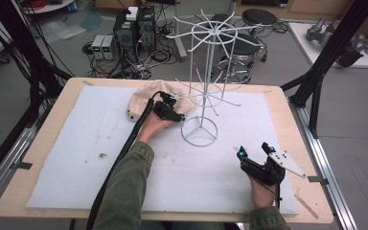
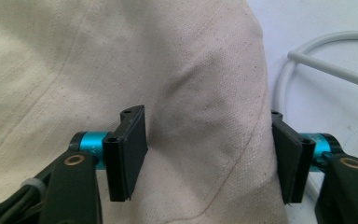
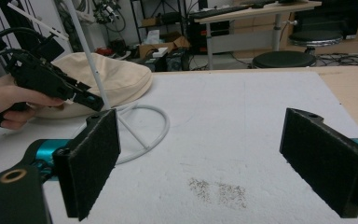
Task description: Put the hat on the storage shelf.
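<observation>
A cream cloth hat (image 1: 148,98) lies at the back of the white mat, just left of a white wire rack (image 1: 210,62). My left gripper (image 1: 172,111) rests against the hat's right edge, open, its jaws straddling a fold of the cream fabric (image 2: 205,107) without pinching it. The rack's ring base (image 2: 303,51) shows beside the hat. My right gripper (image 1: 255,151) hovers open over the mat at the front right, nothing between its pads (image 3: 93,163). From the right gripper view, the hat (image 3: 116,79) and the left gripper (image 3: 51,81) sit beyond the rack's base ring (image 3: 154,126).
The white foam mat (image 1: 100,143) covers most of the wooden table (image 1: 38,143). Dark specks mark the mat (image 3: 219,189). Stools (image 1: 258,19), computers (image 1: 134,28) and cables stand on the floor behind. Black frame posts (image 1: 326,52) flank the table.
</observation>
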Action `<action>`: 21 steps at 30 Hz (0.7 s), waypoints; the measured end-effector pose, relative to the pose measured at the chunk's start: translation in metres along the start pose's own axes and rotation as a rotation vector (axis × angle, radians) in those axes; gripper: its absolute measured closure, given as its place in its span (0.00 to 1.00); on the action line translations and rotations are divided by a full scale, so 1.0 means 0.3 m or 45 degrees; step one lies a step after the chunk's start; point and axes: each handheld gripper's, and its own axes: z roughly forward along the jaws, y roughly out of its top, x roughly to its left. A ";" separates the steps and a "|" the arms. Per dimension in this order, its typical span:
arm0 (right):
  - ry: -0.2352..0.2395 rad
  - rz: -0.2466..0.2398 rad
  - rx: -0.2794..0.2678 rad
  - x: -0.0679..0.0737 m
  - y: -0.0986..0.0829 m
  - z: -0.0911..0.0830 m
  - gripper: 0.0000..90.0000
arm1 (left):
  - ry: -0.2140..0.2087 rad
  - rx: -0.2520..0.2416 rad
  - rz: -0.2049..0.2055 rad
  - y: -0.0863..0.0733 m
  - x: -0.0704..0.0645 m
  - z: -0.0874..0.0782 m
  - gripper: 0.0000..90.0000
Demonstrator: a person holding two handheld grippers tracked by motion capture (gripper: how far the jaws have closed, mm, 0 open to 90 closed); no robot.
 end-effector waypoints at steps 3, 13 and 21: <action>0.000 -0.001 -0.003 -0.001 0.000 -0.001 0.12 | 0.005 -0.007 -0.017 -0.002 0.003 -0.002 0.47; -0.031 -0.001 -0.014 -0.002 0.001 -0.008 0.12 | -0.061 -0.141 -0.009 -0.032 0.003 -0.018 0.86; -0.047 0.006 -0.022 -0.006 0.003 -0.014 0.12 | -0.088 -0.174 -0.030 -0.041 0.021 -0.034 0.88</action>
